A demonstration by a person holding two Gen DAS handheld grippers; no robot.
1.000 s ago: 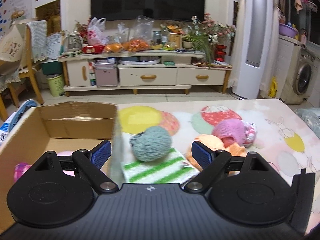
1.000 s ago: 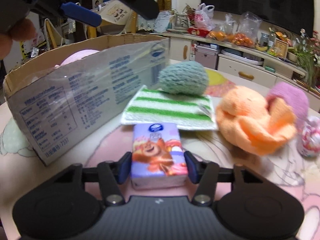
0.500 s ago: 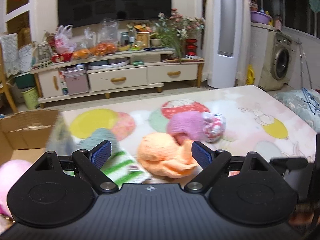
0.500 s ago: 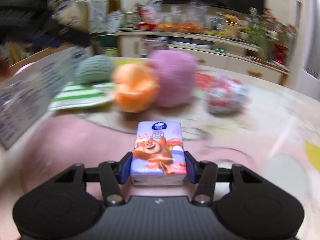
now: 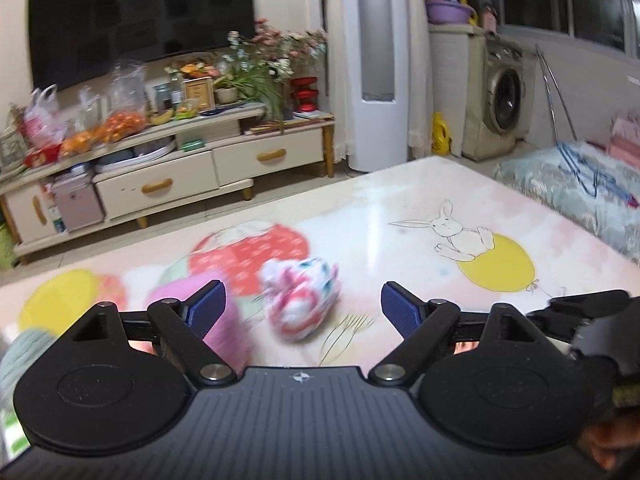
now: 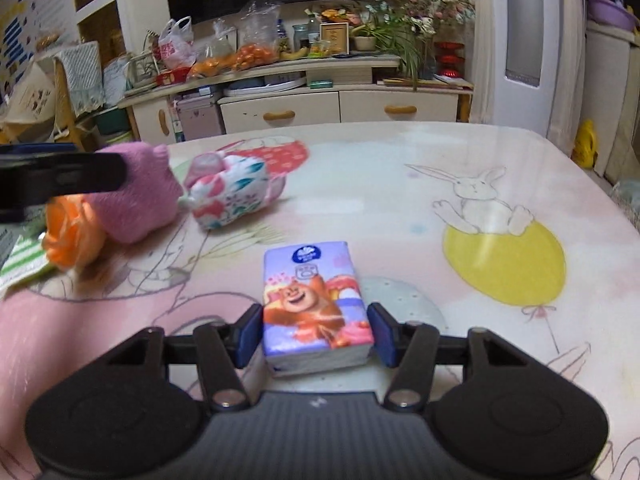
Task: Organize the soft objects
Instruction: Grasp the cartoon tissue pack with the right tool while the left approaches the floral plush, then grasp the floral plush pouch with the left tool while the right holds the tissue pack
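Observation:
My right gripper (image 6: pixel 316 334) is shut on a purple tissue pack with a cartoon bear (image 6: pixel 314 304), held low over the table. My left gripper (image 5: pixel 302 308) is open and empty above the table, its jaws wide apart. A floral white-pink cloth bundle (image 5: pixel 302 300) lies just ahead of it, also in the right wrist view (image 6: pixel 230 194). A pink knitted item (image 6: pixel 134 196) and an orange soft item (image 6: pixel 72 238) lie left of the bundle. A green-striped cloth (image 6: pixel 20 260) shows at the left edge. The left gripper's finger (image 6: pixel 60 180) shows in the right wrist view.
The table has a pastel cover with a rabbit and yellow balloon print (image 6: pixel 504 260). A teal knitted ball (image 5: pixel 24 348) is at the left edge. A TV cabinet (image 5: pixel 160 176), a tall white unit (image 5: pixel 380 64) and a washing machine (image 5: pixel 504 100) stand beyond.
Both grippers have swung right, away from the cardboard box, which has left both views. The right gripper still holds the tissue pack. The left gripper stays open.

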